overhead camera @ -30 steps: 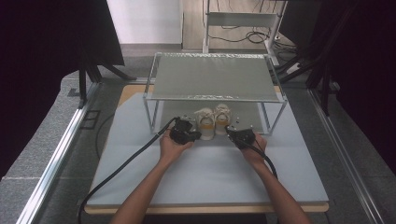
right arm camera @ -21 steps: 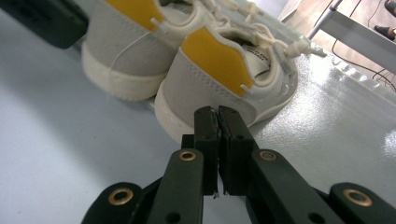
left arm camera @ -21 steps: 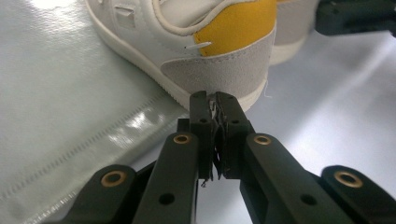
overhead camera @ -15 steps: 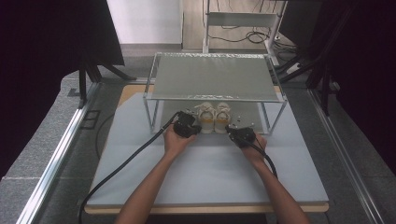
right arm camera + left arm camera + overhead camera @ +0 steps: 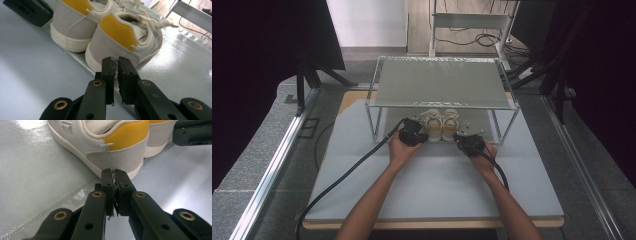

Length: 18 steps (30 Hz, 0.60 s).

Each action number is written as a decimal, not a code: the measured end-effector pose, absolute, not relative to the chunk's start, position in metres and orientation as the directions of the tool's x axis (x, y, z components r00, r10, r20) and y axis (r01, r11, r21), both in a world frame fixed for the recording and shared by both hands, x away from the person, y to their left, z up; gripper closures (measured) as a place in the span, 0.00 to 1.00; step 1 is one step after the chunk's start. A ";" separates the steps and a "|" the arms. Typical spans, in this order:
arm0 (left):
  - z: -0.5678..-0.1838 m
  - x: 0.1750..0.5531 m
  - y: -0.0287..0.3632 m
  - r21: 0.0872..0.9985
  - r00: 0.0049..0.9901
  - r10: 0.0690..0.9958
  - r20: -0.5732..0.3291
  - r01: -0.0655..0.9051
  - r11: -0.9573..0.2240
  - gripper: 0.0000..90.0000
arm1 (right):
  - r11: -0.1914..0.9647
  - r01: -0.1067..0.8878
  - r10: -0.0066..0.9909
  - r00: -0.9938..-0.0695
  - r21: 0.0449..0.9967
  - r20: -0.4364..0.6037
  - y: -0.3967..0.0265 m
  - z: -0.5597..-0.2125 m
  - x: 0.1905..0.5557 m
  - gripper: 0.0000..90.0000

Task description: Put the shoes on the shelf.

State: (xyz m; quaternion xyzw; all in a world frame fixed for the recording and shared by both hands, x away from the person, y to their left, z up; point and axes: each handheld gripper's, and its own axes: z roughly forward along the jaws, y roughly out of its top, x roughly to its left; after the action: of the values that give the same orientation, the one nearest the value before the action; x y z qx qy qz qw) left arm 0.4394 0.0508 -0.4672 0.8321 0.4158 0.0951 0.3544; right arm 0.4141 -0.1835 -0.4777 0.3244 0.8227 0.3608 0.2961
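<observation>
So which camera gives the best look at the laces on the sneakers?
The right gripper view: the laces lie across both open shoe tops there. The left gripper view shows the heels instead, laces cropped off. The high view shows the sneakers small, half under the rack.

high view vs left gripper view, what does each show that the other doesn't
High view alone: the wire shelf rack, both forearms, and the right gripper beside the shoes.
Left gripper view alone: the left gripper with its jaws shut, tips right at the heel of the left shoe, plus that heel's yellow patch and grey suede up close.
Both: the pair of white shoes on the pale table.
</observation>
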 end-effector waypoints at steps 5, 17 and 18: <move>-0.464 0.430 0.050 0.689 0.667 0.727 -0.162 0.604 -0.401 0.92 | 0.526 0.309 0.743 -0.620 0.792 -0.251 -0.184 -0.475 0.407 0.91; -0.456 0.375 0.059 0.734 0.750 0.634 -0.189 0.536 -0.416 0.80 | 0.461 0.260 0.742 -0.638 0.848 -0.208 -0.205 -0.465 0.359 0.86; -0.458 0.370 0.061 0.732 0.750 0.634 -0.186 0.537 -0.420 0.80 | 0.466 0.256 0.737 -0.641 0.847 -0.211 -0.207 -0.468 0.353 0.86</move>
State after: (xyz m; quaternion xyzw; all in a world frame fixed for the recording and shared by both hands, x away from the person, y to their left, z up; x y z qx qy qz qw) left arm 0.3697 0.0607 -0.4575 0.8407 0.3482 0.0596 0.4105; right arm 0.3531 -0.2073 -0.4682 0.3085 0.8054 0.4147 0.2901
